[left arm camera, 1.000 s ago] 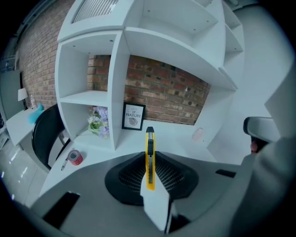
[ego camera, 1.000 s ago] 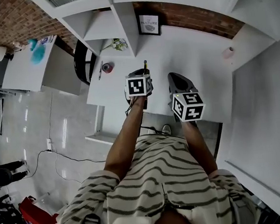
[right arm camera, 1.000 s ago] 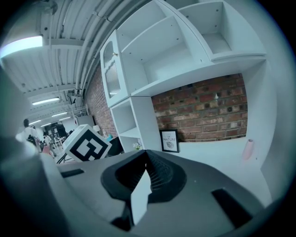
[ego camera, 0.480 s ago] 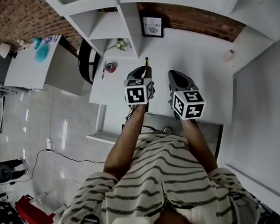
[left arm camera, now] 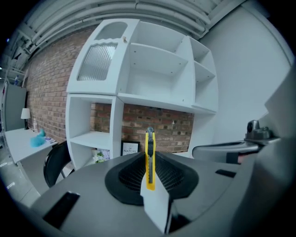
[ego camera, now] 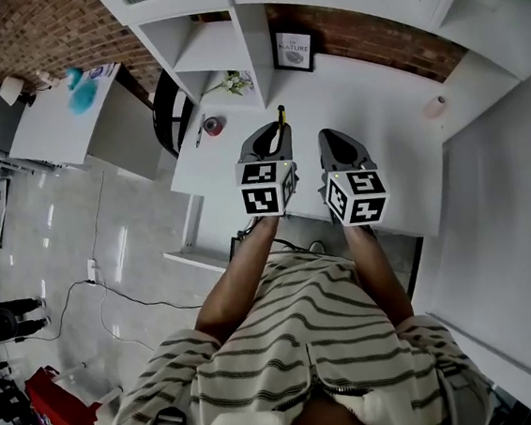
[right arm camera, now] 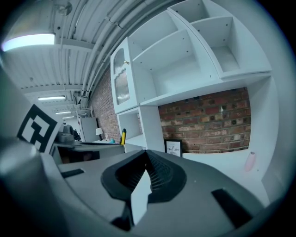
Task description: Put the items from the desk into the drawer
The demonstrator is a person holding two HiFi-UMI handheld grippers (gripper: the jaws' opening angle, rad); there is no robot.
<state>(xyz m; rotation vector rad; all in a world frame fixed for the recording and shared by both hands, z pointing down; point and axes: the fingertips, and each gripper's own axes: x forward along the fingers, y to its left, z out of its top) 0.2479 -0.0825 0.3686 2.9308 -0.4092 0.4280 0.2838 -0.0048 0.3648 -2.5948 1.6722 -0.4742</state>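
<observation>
Framed print [ego camera: 293,49] on the desk [ego camera: 381,100], lettered "NATURE"

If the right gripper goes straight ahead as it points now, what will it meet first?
Probably the framed picture at the back of the desk, or the brick wall beside it; depth is unclear.

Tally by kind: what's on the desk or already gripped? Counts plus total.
Yellow utility knife, clamped in the left gripper: 1
Framed picture: 1
Flower sprig: 1
Thin pen-like item: 1
Round red item: 1
Pink cylinder: 1
Total: 6
</observation>
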